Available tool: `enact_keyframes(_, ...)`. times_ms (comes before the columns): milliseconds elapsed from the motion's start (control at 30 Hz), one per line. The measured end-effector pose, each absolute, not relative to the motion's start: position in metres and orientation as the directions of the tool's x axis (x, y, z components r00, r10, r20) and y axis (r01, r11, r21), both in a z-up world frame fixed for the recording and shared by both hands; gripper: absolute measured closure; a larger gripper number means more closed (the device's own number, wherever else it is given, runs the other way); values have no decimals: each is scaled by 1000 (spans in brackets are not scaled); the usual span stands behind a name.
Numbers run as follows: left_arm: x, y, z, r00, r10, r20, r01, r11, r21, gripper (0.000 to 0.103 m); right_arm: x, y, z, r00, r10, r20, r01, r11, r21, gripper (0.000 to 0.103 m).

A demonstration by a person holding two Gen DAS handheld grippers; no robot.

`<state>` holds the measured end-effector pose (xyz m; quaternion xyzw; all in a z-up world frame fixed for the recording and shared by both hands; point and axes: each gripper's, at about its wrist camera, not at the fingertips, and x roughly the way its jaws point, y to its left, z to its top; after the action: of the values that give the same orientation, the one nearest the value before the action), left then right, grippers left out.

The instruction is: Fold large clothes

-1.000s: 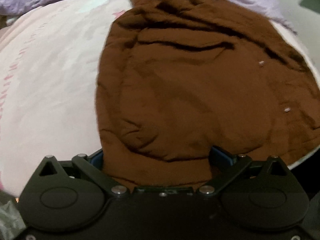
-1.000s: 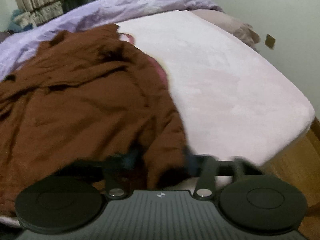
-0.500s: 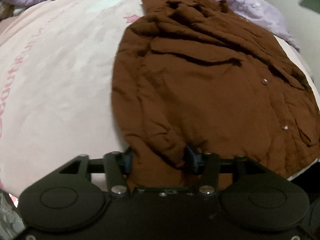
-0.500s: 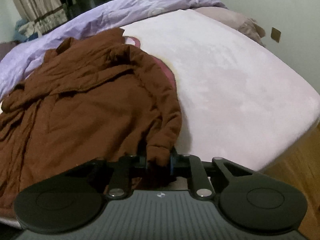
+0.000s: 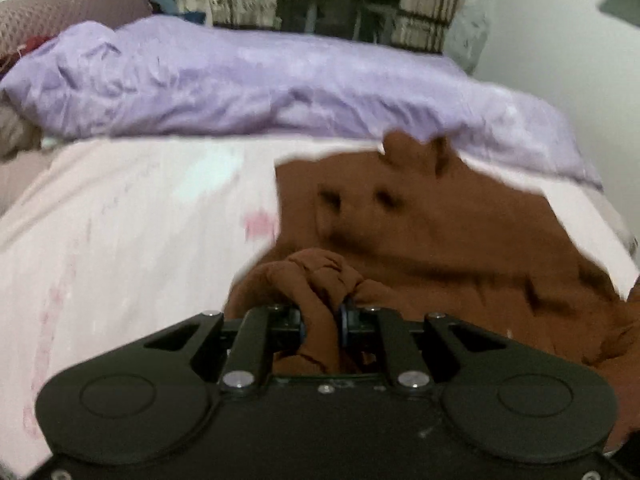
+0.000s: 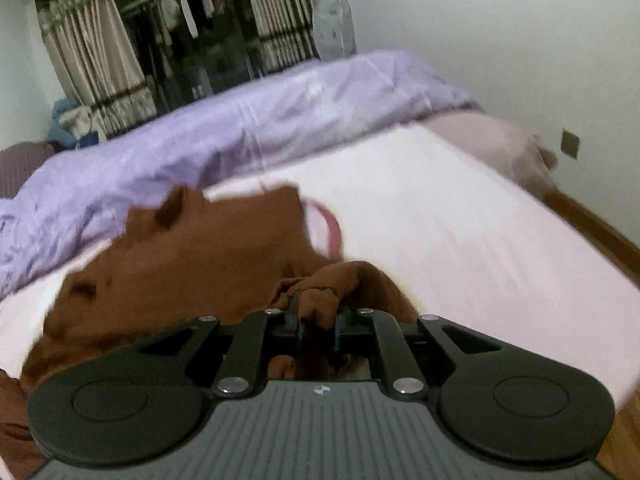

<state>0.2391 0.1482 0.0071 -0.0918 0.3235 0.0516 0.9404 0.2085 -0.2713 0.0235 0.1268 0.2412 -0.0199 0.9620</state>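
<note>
A large brown garment (image 5: 420,232) lies crumpled on the pale pink bed sheet (image 5: 120,220). My left gripper (image 5: 322,316) has a bunched fold of its near edge between the pads, and the jaws are still closing on it. In the right wrist view the same brown garment (image 6: 192,256) spreads to the left. My right gripper (image 6: 318,320) pinches another bunch of the near edge, jaws closing tighter. Both bunches are lifted off the sheet (image 6: 460,220). The garment's near hem is hidden behind the gripper bodies.
A rumpled purple duvet (image 5: 240,88) runs along the bed's far side, also in the right wrist view (image 6: 240,128). A pinkish pillow (image 6: 492,140) lies at the far right corner. Wooden floor (image 6: 624,432) shows past the bed's right edge. Curtains (image 6: 92,64) hang behind.
Both grippers closed on the garment's near edge and rose, tilting up so the far wall and curtains came into view. The cloth bunched between the jaws and lifted.
</note>
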Motion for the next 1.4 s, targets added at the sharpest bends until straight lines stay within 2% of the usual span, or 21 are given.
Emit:
enact_keyframes(167, 312, 170, 38, 819, 75, -569, -193, 969, -151, 90, 282, -271, 56, 904, 33, -427, 93, 958, 271, 90)
enact_keyframes(200, 326, 175, 42, 822, 75, -564, -197, 968, -159, 87, 297, -272, 61, 910, 29, -413, 95, 956, 277, 90)
enact_keyframes(233, 342, 180, 44, 823, 77, -563, -204, 965, -166, 79, 313, -272, 66, 917, 24, -399, 97, 955, 280, 89)
enact_keyframes(300, 367, 192, 42, 823, 77, -563, -223, 955, -195, 74, 340, -276, 66, 928, 24, -371, 100, 945, 312, 80)
enact_keyframes(333, 374, 200, 39, 819, 66, -570, -236, 945, -229, 70, 353, -279, 63, 935, 33, -352, 95, 935, 341, 66)
enact_keyframes(367, 381, 206, 36, 817, 52, -574, -238, 937, -255, 67, 360, -283, 59, 938, 50, -343, 86, 925, 370, 57)
enact_keyframes(433, 385, 212, 27, 818, 25, -574, -226, 933, -280, 54, 374, -291, 48, 934, 98, -343, 59, 906, 419, 50)
enact_keyframes(467, 385, 213, 25, 824, 34, -566, -222, 938, -266, 50, 376, -292, 43, 936, 94, -340, 60, 907, 417, 47)
enact_keyframes(533, 381, 213, 26, 842, 152, -518, -292, 935, -201, 19, 377, -293, 36, 943, 43, -331, 87, 926, 368, 38)
enact_keyframes(600, 379, 220, 30, 842, 253, -476, -370, 914, -168, 19, 376, -293, 29, 946, -7, -324, 116, 941, 318, 32)
enact_keyframes(700, 383, 231, 26, 839, 204, -505, -343, 918, -200, 19, 381, -297, 23, 937, -20, -349, 128, 949, 288, 32)
enact_keyframes(767, 387, 227, 17, 827, 184, -532, -309, 938, -155, 19, 385, -297, 18, 931, -8, -366, 115, 955, 272, 23)
enact_keyframes(833, 398, 221, 3, 795, 200, -573, -297, 951, -80, 19, 392, -296, 13, 922, 0, -386, 102, 964, 245, 19)
enact_keyframes(933, 412, 217, -20, 756, 208, -621, -286, 958, -28, 19, 406, -291, 1, 905, -3, -425, 92, 978, 187, 19)
enact_keyframes(1100, 439, 223, -54, 697, 182, -694, -266, 964, -15, 21, 434, -281, -21, 853, -61, -519, 90, 995, 31, 19)
enact_keyframes(1133, 440, 223, -55, 710, 170, -684, -257, 966, -26, 25, 439, -282, -26, 838, -55, -542, 85, 996, 30, 24)
enact_keyframes(1167, 439, 223, -55, 726, 167, -667, -250, 968, -30, 31, 441, -284, -27, 834, -33, -551, 74, 996, 52, 52)
enact_keyframes(1200, 440, 222, -55, 735, 167, -657, -245, 969, -29, 72, 441, -287, -28, 843, 0, -539, 57, 994, 89, 79)
enact_keyframes(1233, 440, 222, -54, 739, 154, -656, -240, 970, -42, 95, 440, -289, -28, 850, 31, -526, 40, 992, 123, 100)
enact_keyframes(1300, 436, 222, -45, 771, 160, -617, -260, 963, -75, 97, 433, -284, -24, 872, 11, -489, 47, 993, 106, 100)
enact_keyframes(1400, 421, 215, -17, 846, 198, -495, -269, 960, -74, 97, 414, -272, -7, 918, -50, -393, 71, 997, 40, 100)
